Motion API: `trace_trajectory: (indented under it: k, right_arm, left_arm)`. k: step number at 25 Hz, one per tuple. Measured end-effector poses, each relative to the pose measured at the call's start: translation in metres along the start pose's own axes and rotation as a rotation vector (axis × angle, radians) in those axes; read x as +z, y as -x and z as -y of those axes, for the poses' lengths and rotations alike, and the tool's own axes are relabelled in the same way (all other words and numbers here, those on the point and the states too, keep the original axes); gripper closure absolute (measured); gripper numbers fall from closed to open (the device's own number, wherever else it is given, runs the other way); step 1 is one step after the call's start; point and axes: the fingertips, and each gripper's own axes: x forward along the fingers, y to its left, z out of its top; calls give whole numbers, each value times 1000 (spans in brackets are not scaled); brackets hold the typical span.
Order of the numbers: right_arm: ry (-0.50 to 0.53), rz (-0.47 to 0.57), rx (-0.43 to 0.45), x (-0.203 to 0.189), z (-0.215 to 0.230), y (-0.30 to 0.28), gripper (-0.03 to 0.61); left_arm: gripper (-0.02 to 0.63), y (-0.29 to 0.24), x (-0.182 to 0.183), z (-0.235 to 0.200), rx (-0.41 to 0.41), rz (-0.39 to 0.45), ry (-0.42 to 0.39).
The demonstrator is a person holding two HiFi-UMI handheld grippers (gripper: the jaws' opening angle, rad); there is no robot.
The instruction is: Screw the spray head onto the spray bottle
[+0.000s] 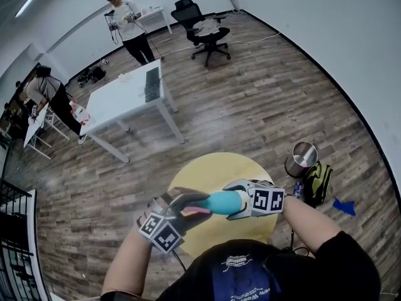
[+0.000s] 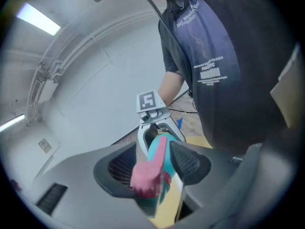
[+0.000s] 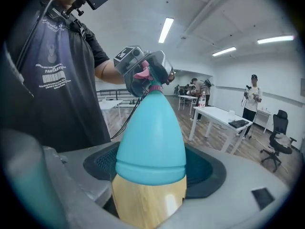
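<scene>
Left tool (image 2: 153,157) is standing part open around the pink head (image 2: 145,178), its pads seemingly not pressing. Right tool (image 3: 150,175) is clamping the bottle (image 3: 150,132), which is lying level, neck pointing left, above the round tabletop's (image 1: 207,168) near edge, with open room all around.

This is looking like an open office serving as a lab: white rectangular tables (image 1: 125,96) are standing on grey-brown wood-plank flooring (image 1: 250,105), a black wheeled office chair (image 1: 203,30) is waiting nearby, and long ceiling strip lights (image 3: 166,30) are glowing.
</scene>
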Motion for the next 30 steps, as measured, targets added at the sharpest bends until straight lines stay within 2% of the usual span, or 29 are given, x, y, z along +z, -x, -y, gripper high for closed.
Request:
trace_trajectory:
  k: [5, 10, 13, 16, 17, 20, 22, 25, 27, 29, 30]
  right_arm:
    - [11, 37, -41, 3, 2, 1, 172]
    - [-5, 66, -114, 2, 15, 11, 172]
    - [-6, 86, -155, 4, 22, 19, 172]
    - [21, 94, -161, 7, 20, 18, 172]
    - [38, 92, -158, 8, 19, 16, 172]
    - [57, 101, -177, 15, 21, 13, 172]
    - [48, 124, -194, 19, 25, 14, 172]
    - [22, 157, -225, 22, 28, 22, 172]
    - [30, 162, -242, 23, 29, 27, 172]
    - [53, 157, -259, 24, 30, 29, 172]
    - [65, 153, -271, 24, 31, 31, 172]
  left_arm:
    - [317, 1, 5, -12, 69, 36, 46]
    - [255, 25, 12, -34, 151, 61, 104]
    - [245, 43, 20, -50, 210, 154, 160]
    - [244, 54, 23, -55, 249, 253, 268]
    - [244, 53, 24, -53, 244, 255, 276]
    - [242, 48, 29, -48, 221, 239, 230]
    - [242, 55, 33, -50, 231, 256, 238]
    - [242, 75, 38, -59, 278, 347, 364]
    - [242, 93, 33, -73, 341, 422, 473]
    - [242, 111, 14, -93, 408, 510, 646]
    - [242, 118, -1, -102, 426, 558, 779]
